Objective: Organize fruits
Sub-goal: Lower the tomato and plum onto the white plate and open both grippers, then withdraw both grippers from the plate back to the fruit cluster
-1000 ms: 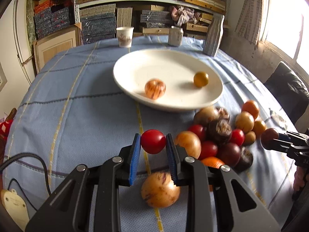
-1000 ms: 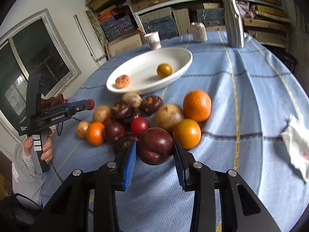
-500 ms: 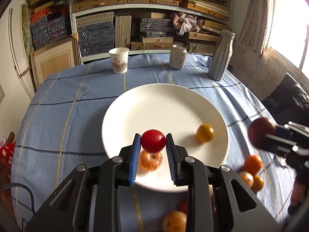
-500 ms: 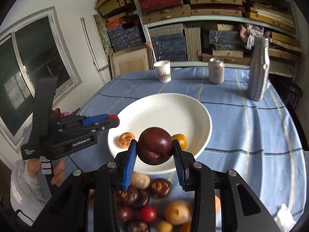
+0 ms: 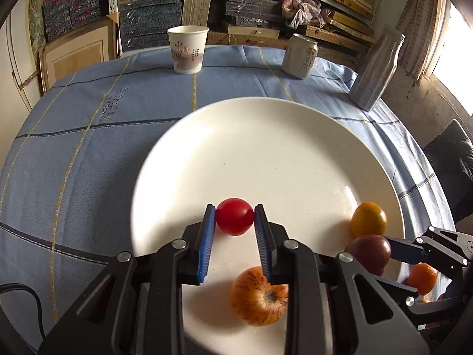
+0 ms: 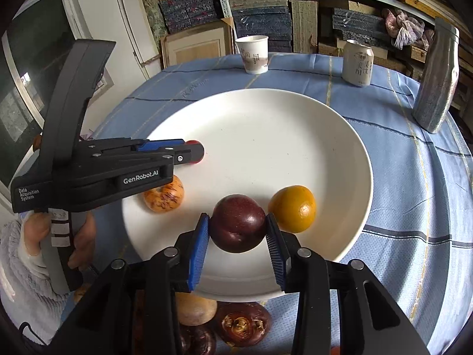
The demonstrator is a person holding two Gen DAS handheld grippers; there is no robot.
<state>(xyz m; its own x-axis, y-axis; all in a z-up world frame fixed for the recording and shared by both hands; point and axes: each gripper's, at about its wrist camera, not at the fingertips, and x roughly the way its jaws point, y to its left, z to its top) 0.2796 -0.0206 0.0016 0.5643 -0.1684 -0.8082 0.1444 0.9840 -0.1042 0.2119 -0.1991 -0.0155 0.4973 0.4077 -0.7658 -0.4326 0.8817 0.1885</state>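
Holding a small red fruit [image 5: 235, 216] between its blue pads, the left gripper [image 5: 234, 230] hung over the near part of the white plate [image 5: 266, 136]; its jaws were closed on the fruit, which touched both pads. In the right wrist view the right gripper [image 6: 238, 238] carried a dark purple fruit [image 6: 239, 227] over the near edge of the same plate. The right jaws had just been opening a little, but the pads still looked pressed on the fruit.

On the plate lay an orange striped fruit [image 5: 259, 295] near the near left edge and a yellow-orange fruit [image 6: 292, 209] just beside the purple one, at the near right. Other fruits [image 6: 242, 322] lay on the blue tablecloth [image 5: 88, 136] just before the plate's near edge.

At the far edge of the table stood a paper cup [image 5: 187, 49] and a can [image 5: 300, 56], and a grey bottle [image 5: 375, 69] stood near the far right edge. A hand [image 6: 82, 236] gripped the left gripper's handle.
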